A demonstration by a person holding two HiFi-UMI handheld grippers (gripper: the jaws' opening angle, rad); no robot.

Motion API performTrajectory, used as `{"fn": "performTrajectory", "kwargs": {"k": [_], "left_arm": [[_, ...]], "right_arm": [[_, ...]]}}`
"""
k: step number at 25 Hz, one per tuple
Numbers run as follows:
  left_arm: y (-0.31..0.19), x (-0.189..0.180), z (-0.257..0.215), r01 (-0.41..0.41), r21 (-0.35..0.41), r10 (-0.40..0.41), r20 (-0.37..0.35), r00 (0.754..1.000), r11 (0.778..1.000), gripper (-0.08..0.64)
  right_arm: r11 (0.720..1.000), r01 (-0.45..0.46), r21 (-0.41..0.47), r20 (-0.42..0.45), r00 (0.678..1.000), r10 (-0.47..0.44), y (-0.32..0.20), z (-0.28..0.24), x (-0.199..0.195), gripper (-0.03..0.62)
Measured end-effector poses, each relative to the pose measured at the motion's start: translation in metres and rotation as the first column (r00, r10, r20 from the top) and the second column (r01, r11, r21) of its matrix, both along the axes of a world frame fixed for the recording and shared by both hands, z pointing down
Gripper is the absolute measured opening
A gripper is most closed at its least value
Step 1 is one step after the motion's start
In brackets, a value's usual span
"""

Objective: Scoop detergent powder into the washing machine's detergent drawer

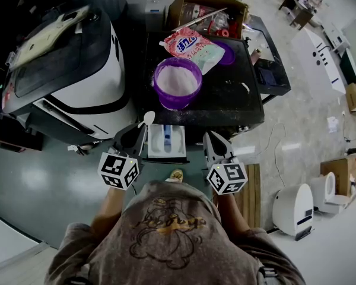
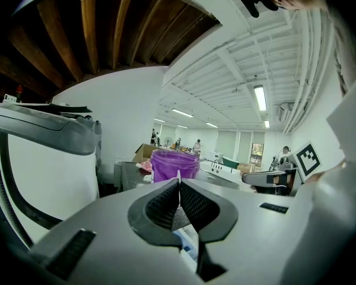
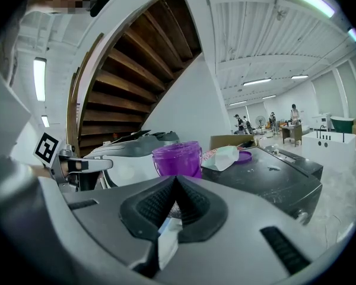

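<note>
A purple tub [image 1: 178, 82] of white powder stands on the black washing machine top [image 1: 231, 100]; it also shows ahead in both gripper views [image 2: 175, 164] [image 3: 178, 158]. The white detergent drawer [image 1: 166, 141] with a blue insert sticks out open below the machine's front edge. My left gripper [image 1: 139, 130] [image 2: 178, 186] hovers over the drawer's left side, shut on the thin handle of a white spoon [image 1: 148, 118] whose bowl points toward the tub. My right gripper [image 1: 209, 139] [image 3: 175, 183] is shut with nothing held, just right of the drawer.
A pink-and-white detergent bag [image 1: 191, 45] and a purple lid [image 1: 228, 53] lie behind the tub. A cardboard box [image 1: 207, 8] stands further back. A large white and black machine [image 1: 77, 70] fills the left side. A wooden board [image 1: 252, 189] lies on the floor at right.
</note>
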State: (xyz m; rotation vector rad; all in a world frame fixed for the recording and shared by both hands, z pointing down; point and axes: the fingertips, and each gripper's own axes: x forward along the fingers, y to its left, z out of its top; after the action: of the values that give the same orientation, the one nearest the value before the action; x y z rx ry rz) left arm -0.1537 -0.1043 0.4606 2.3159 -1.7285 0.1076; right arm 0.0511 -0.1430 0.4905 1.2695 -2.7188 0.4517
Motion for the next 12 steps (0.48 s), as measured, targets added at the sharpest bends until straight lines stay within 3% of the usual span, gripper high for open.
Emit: {"fn": "performTrajectory", "kwargs": {"k": [12], "left_arm": [[0.0056, -0.0008, 0.003, 0.002, -0.008, -0.002, -0.011, 1.0, 1.0, 0.023]], "right_arm": [[1.0, 0.006, -0.009, 0.013, 1.0, -0.006, 0.0069, 0.0018, -0.0036, 0.0]]}}
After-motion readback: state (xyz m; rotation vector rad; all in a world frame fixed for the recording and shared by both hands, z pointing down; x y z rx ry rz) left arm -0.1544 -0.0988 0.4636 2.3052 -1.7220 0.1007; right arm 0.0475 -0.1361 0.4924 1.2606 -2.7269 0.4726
